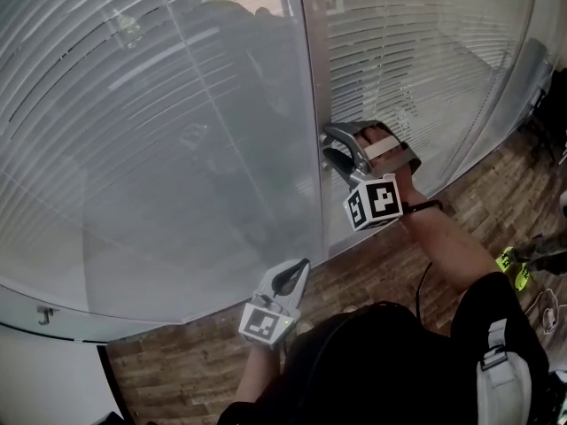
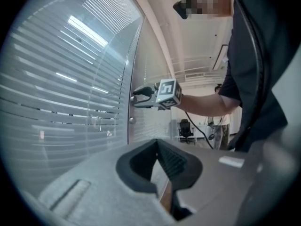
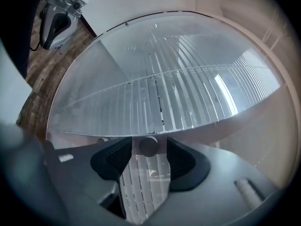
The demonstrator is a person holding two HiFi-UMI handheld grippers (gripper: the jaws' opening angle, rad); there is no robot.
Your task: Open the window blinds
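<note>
1. blinds [image 1: 177, 149] fill the wall of windows ahead, thin pale horizontal slats that appear to sit behind glass, so the slats themselves probably cannot be touched.
2. knob [image 3: 149, 146], small, round and pale, sticks out of the upright frame [image 1: 310, 104] between two panes; i judge it to be the control for the slats and the place to take hold.
3. right claw [image 1: 330, 147] is at that frame. its jaws stand apart with the knob between them and a sliver of gap on each side, so nothing is clamped.
4. left claw [image 1: 299, 271] hangs low, well apart from the knob, above the wooden floor [image 1: 372, 273]. its jaws are together and empty.
5. handling, as a guess: the knob looks hard, smooth and light, likely to slip under a loose pinch. close squarely on its sides and roll gently; the slats look thin and easily bent.
6. writing: none legible. the claws' cubes carry only black-and-white square markers.
</note>
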